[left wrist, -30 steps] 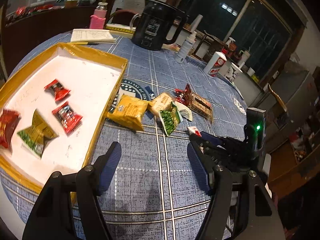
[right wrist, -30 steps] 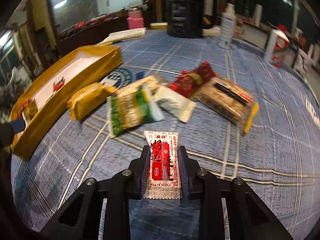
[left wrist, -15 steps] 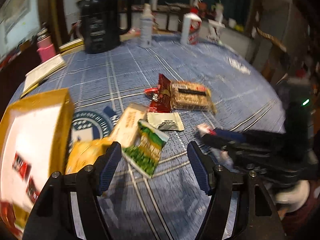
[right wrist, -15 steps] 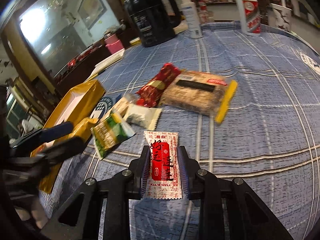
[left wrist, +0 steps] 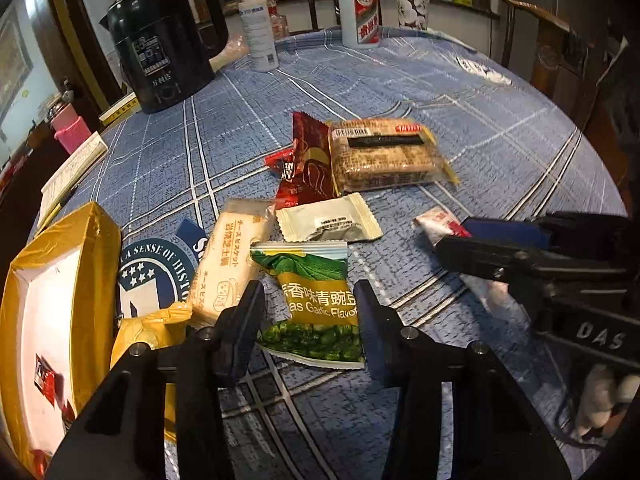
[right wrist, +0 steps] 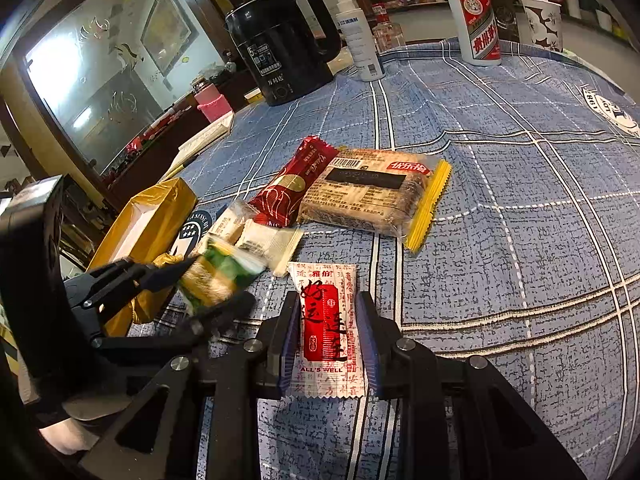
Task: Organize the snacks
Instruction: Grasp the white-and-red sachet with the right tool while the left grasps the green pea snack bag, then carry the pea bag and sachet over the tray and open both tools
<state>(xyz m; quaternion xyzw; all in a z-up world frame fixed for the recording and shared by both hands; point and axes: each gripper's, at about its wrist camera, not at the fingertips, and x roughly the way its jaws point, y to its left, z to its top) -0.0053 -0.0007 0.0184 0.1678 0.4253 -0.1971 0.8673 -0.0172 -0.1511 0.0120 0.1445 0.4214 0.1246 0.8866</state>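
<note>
My left gripper [left wrist: 309, 300] is open, its fingers on either side of the green pea packet [left wrist: 316, 300] on the blue tablecloth; it also shows in the right wrist view [right wrist: 212, 280]. My right gripper [right wrist: 327, 312] is shut on a white and red sachet [right wrist: 326, 320], seen from the left wrist view too [left wrist: 440, 226]. Loose snacks lie beyond: a cream biscuit pack [left wrist: 230, 260], a white sachet [left wrist: 328, 222], a dark red packet [left wrist: 310, 168], a clear cracker pack [left wrist: 384, 154] and a yellow bag [left wrist: 148, 332]. The gold-rimmed box [left wrist: 56, 320] at left holds small red packets.
A black kettle [left wrist: 164, 40], a spray bottle [left wrist: 258, 28], a white liquor bottle [left wrist: 358, 8] and a paper cup [left wrist: 412, 8] stand at the table's far side. A notebook [left wrist: 72, 168] and pink cup [left wrist: 72, 132] lie far left. A wooden chair [left wrist: 556, 48] stands at right.
My left gripper has swung right from the box and come down around the green pea packet. My right gripper still holds the sachet and has turned slightly toward the snack pile.
</note>
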